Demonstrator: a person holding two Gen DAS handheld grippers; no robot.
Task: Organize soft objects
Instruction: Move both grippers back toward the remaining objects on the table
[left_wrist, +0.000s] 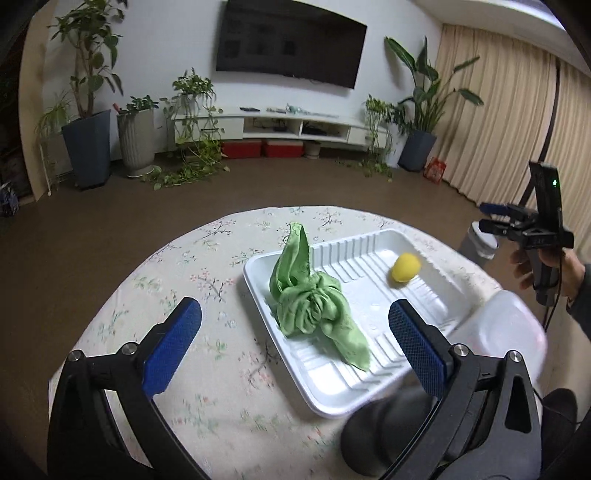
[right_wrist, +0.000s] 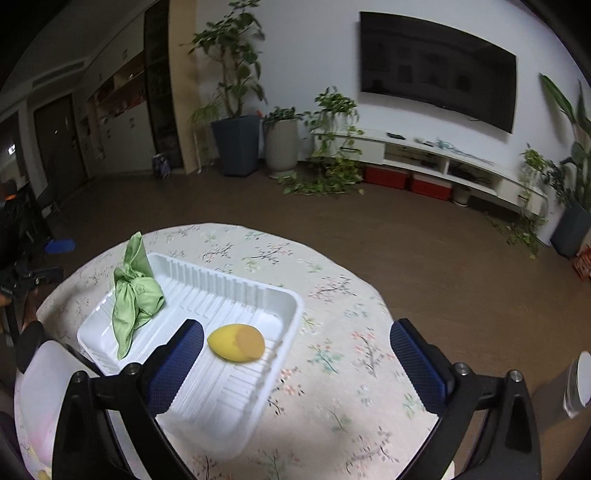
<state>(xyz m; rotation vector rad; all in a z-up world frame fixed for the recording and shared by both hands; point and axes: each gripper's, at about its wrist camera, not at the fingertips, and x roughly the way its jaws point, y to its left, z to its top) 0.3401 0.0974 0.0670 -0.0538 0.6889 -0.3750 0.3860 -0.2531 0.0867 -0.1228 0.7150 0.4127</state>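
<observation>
both grippers hang above the round table (left_wrist: 147, 295) with its flowered cloth, tipped down toward the white tray (left_wrist: 332, 398). the left gripper (left_wrist: 295, 332) has its blue pads spread as wide as they go, with nothing between them; the green cloth (left_wrist: 314, 299) lies below in the tray, bunched into a knot with one corner standing up over the far rim. the right gripper (right_wrist: 295, 354) is spread just as wide and just as bare, and the yellow sponge (right_wrist: 236, 341), egg-shaped with a browner patch on one side, sits on the ribbed tray floor under its left pad, well apart from the cloth.

to my eye both soft things are already in the tray, so the step in hand looks like backing off cleanly and choosing what comes next. there's a pale translucent container (left_wrist: 506, 328) at the near edge of the table, beside the tray; what it holds i can't tell, it's too blurred.

if more is to be picked, i'd say keep the pads wide until they are squarely on either side of the thing, come down straight, and squeeze gently, since a sponge or cloth gives and can slide out sideways. the sponge is round enough to roll along those ribs, so approach it from above rather than nudging it. the cloth's raised corner hangs over the rim, so mind not to snag it and drag the bundle out, or tip the light tray.
</observation>
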